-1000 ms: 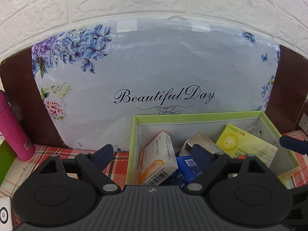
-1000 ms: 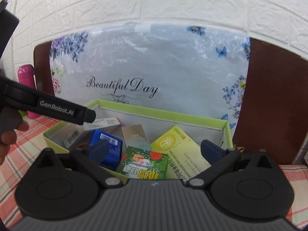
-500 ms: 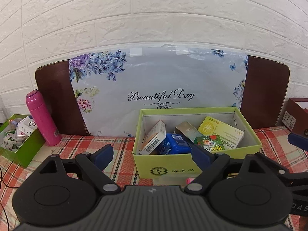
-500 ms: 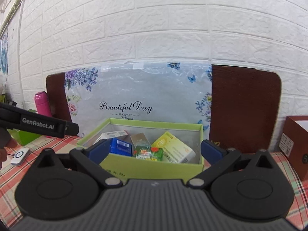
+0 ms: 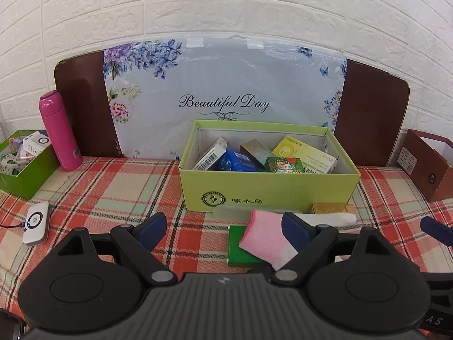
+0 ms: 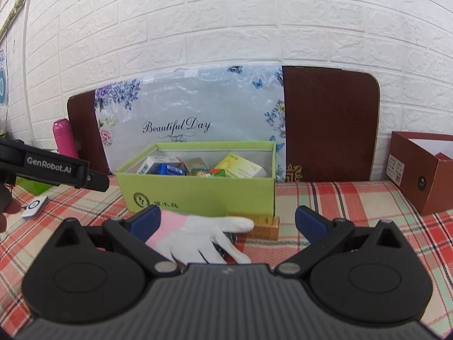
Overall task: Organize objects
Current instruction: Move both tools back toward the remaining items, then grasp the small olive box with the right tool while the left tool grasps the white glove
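My R gripper (image 6: 226, 222) jaws wide, nothing held. White glove w/ pink cuff (image 6: 198, 233) between them; gold box (image 6: 262, 225) just beyond, green box (image 6: 198, 195) at 12, L gripper (image 6: 56, 168) at 9.

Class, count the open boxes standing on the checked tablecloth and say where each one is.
3: the light green box at centre, a dark green box far left, a brown box far right. Others may lie out of view.

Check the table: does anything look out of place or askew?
Yes. A pink-cuffed white glove lies crumpled over a flat green box in front of the lime-green cardboard box, with a small gold carton loose beside it.
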The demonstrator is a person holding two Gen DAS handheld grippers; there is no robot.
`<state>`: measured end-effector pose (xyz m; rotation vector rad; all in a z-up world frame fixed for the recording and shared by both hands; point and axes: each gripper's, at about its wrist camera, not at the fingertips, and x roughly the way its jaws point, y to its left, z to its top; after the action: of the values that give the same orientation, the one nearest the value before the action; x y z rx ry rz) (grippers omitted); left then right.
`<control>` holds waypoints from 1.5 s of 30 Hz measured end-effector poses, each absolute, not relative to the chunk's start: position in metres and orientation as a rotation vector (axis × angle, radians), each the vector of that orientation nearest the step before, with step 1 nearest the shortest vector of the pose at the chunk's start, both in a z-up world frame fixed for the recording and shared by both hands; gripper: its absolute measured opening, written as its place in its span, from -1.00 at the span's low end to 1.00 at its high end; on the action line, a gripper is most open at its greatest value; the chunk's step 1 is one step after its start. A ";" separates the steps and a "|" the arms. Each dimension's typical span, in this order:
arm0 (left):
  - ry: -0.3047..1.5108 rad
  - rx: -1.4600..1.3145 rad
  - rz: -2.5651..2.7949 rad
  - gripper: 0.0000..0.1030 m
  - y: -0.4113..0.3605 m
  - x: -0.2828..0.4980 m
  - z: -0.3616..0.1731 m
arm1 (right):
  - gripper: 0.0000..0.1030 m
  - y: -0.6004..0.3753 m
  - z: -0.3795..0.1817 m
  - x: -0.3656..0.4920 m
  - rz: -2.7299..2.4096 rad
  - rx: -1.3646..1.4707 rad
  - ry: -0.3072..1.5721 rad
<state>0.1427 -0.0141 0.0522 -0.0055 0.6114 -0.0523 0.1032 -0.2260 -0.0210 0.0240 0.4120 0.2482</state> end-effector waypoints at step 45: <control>0.820 -0.147 -0.129 0.39 0.058 0.084 -0.033 | -0.57 -0.176 -0.099 0.096 0.345 -0.084 0.715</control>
<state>0.0837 0.0578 -0.0333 -0.1470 0.8197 -0.1291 0.0957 -0.1760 -0.0993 -0.0843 0.7150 0.3454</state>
